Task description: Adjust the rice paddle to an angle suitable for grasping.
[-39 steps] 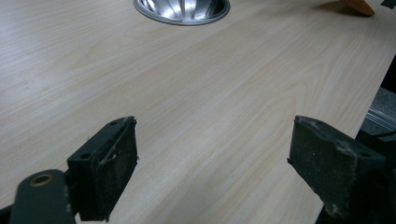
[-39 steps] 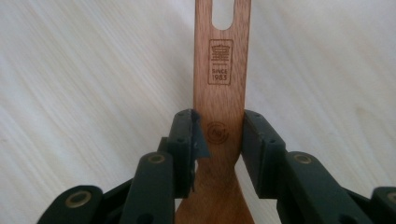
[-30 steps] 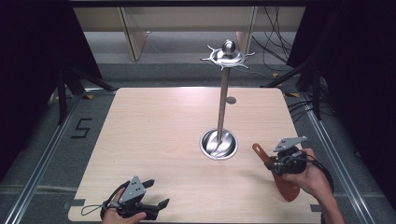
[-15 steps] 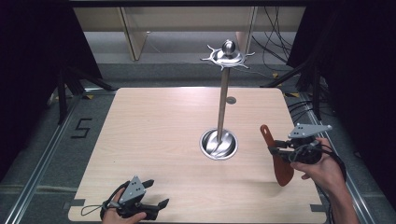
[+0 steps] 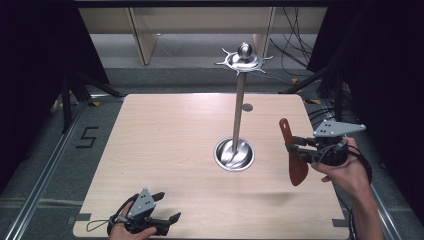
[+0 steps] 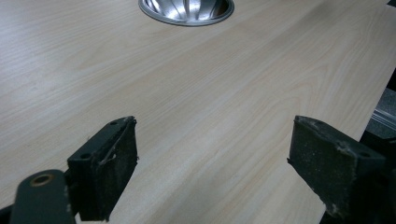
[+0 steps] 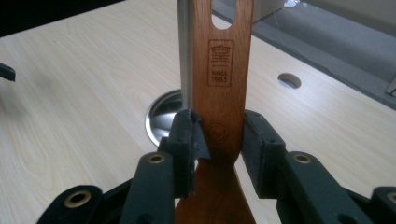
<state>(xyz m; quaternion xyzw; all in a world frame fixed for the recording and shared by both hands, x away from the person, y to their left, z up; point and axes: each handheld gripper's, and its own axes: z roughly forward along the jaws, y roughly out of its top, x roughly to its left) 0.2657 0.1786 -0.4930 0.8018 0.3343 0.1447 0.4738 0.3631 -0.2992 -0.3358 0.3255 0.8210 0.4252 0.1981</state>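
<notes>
Left gripper [image 5: 167, 223] rests at the near edge of the worktop [image 5: 165, 150], jaws spread wide, nothing between them; in the left gripper view only bare wood lies ahead, with the rim of the stand base [image 6: 187, 10] farther off.

Right gripper [image 5: 291, 145] is held above the right side of the worktop, jaws pinching the handle of 1 wooden spatula [image 5: 295, 155]. The spatula hangs clear of the surface, blade down, handle end up. In the right gripper view the hanging hole [image 7: 223, 16] at the handle end sits above the jaws, with the steel pole [image 7: 184, 51] just behind.

Progress, judged: pickup done, spatula lifted. Left to do: likely raise it and hook the hole over 1 of the prongs on the stand top [image 5: 243, 60]. The spatula is well below and to the right of that top, so hanging is not yet begun.

Count: 2 grippers, 1 spatula, 1 stand (1 base dish, 1 pole, 1 pronged top with ball), 1 small hole [image 5: 247, 107] in the worktop behind the stand. No utensil hangs on the prongs.
</notes>
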